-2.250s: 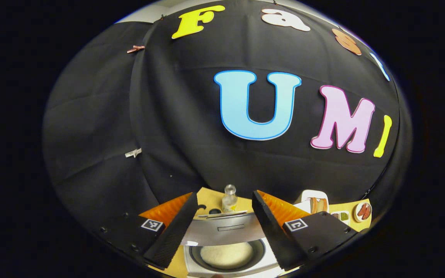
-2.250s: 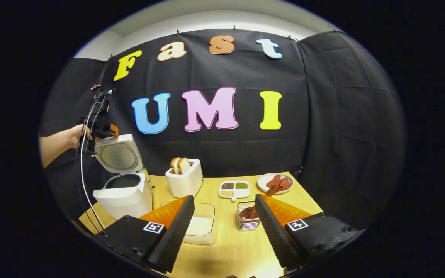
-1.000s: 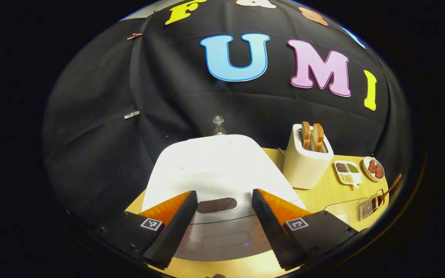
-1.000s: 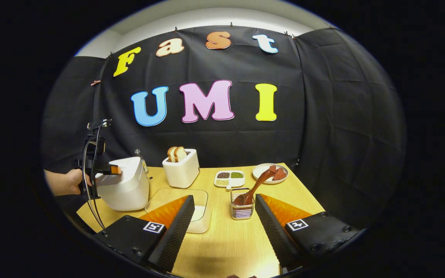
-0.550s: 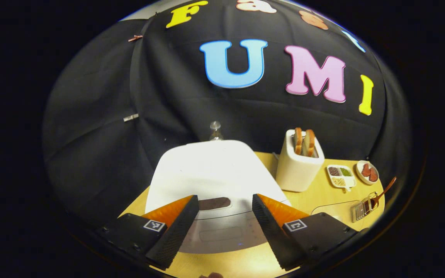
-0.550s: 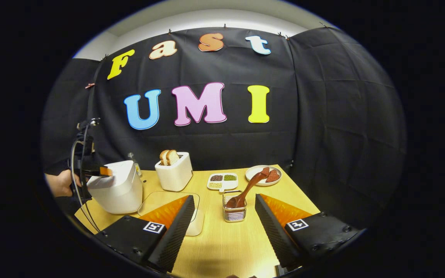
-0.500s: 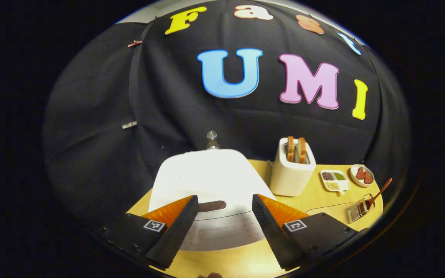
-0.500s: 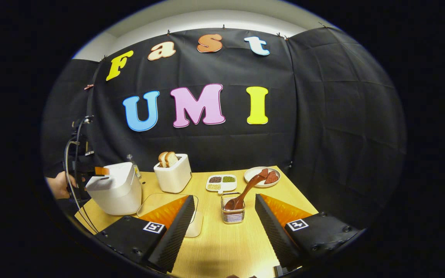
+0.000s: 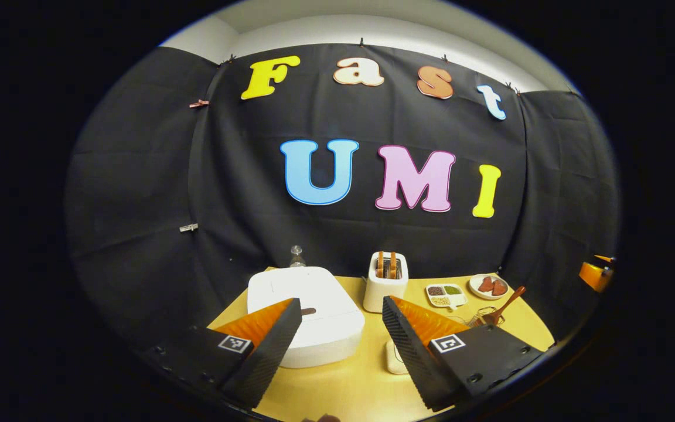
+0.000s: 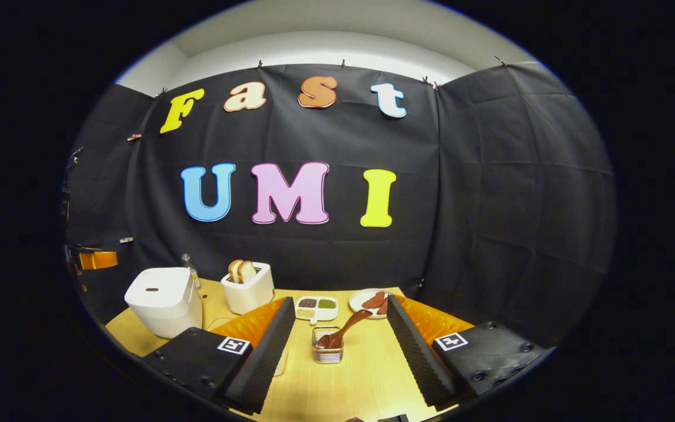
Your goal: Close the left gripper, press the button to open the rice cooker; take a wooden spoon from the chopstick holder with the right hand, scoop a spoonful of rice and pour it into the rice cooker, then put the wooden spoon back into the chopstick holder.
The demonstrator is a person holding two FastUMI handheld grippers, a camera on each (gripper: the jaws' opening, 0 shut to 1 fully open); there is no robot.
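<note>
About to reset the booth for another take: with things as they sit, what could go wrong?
The wooden spoon leans steeply out of the low chopstick holder, so a nudge could tip it onto the table. The rice cooker stands near the table's left edge, where a passing left gripper could knock it.

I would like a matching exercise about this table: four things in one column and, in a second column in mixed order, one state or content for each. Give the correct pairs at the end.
Things:
1. rice cooker
2. wooden spoon
3. toaster
4. divided dish

States:
a. holds two slices of bread
b. lid is down
c. leans out of the chopstick holder
d. has small portions of different colours in its compartments

Pairs: 1-b, 2-c, 3-a, 4-d
</note>
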